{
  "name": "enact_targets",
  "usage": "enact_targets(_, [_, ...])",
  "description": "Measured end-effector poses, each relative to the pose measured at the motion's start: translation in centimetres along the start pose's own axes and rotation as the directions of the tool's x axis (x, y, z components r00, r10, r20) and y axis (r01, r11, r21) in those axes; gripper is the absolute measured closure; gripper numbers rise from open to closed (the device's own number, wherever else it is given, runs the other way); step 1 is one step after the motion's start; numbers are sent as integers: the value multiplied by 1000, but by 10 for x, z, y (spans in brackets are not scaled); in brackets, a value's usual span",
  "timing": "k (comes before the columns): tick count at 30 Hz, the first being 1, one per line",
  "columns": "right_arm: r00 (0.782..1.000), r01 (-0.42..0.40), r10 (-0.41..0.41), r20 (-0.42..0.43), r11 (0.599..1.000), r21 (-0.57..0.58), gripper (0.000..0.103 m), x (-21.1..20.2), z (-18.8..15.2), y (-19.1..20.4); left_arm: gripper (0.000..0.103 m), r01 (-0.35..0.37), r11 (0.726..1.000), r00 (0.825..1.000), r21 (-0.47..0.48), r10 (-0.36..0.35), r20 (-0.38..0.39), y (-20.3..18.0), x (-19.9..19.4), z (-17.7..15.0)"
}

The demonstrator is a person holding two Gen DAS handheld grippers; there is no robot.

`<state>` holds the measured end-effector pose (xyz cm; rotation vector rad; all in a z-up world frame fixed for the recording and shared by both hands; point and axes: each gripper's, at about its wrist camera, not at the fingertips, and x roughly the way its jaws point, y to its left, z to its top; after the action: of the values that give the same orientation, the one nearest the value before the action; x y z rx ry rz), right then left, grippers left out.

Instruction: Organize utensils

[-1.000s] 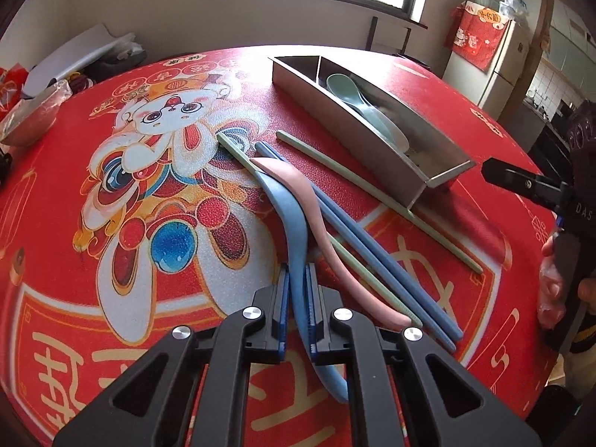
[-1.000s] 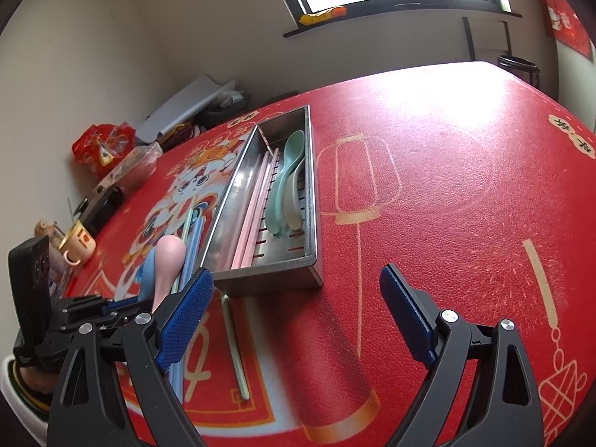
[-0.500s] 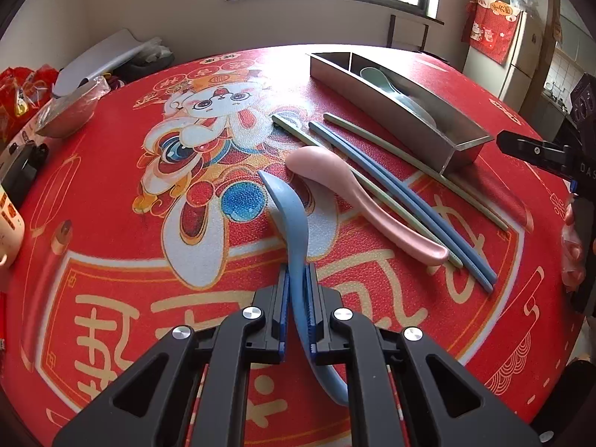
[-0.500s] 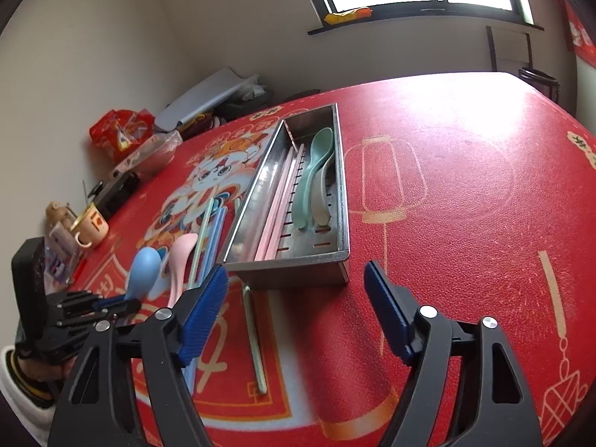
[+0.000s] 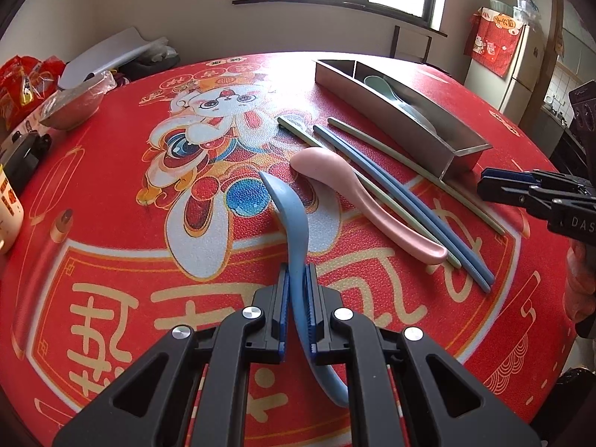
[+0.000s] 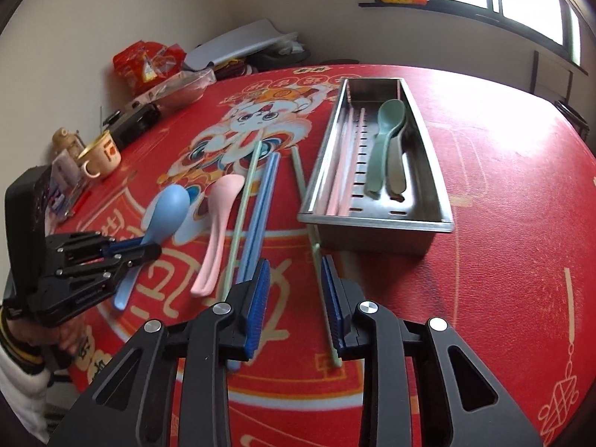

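While our left tongs clamp the blue spoon, bowl pointing away, our right tongs have just been closing, still apart, over a green chopstick; beyond, the steel tray on the desk.

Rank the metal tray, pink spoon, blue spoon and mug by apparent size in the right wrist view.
1. metal tray
2. pink spoon and blue spoon: similar, unranked; the left gripper covers part of the blue handle
3. mug, though farther from the camera
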<state>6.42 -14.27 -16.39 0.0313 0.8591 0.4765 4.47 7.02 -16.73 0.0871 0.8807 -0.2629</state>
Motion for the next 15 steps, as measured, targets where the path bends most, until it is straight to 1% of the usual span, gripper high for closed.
enact_targets(4, [999, 9, -11, -37, 999, -36, 79, 12, -1, 19, 94, 19, 1000, 1000, -16, -19, 0, 3, 0, 0])
enact_targets(8, [998, 28, -32, -61, 998, -63, 81, 21, -1, 31, 94, 20, 1000, 1000, -17, -20, 0, 4, 0, 0])
enact_targets(12, [995, 61, -68, -74, 995, -83, 83, 28, 1, 34, 94, 31, 999, 1000, -26, -31, 1, 6, 0, 0])
enact_targets(15, [994, 69, -76, -83, 994, -82, 84, 30, 1, 32, 94, 41, 999, 999, -34, -41, 2, 7, 0, 0])
